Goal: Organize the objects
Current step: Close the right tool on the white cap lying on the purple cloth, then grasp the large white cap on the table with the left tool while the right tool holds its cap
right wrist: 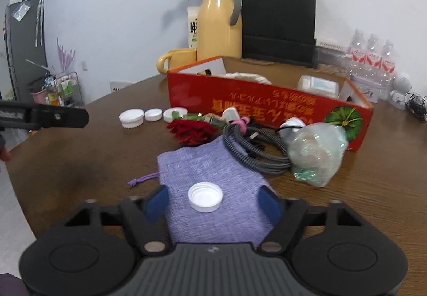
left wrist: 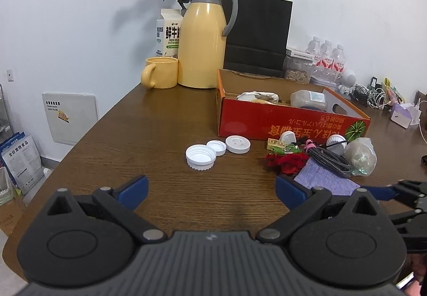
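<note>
My right gripper (right wrist: 213, 201) hovers low over a purple drawstring pouch (right wrist: 213, 170). A white bottle cap (right wrist: 205, 197) lies on the pouch between the blue pads, which stand apart from it on both sides. My left gripper (left wrist: 212, 190) is open over bare wood. Ahead of it lie three white caps (left wrist: 200, 157). Beside them are a red fabric flower (left wrist: 287, 162), a coiled grey cable (left wrist: 328, 160) and a clear plastic bag (left wrist: 361, 153). Behind stands an open red cardboard box (left wrist: 280, 119) holding a cloth bundle and a plastic container.
A yellow thermos jug (left wrist: 202, 39), yellow mug (left wrist: 160, 73), milk carton (left wrist: 166, 31), dried roses and black paper bag (left wrist: 256, 34) stand at the back of the brown table (left wrist: 149, 119). Water bottles (left wrist: 327, 55) and chargers sit at the back right. The table's rounded edge runs along the left.
</note>
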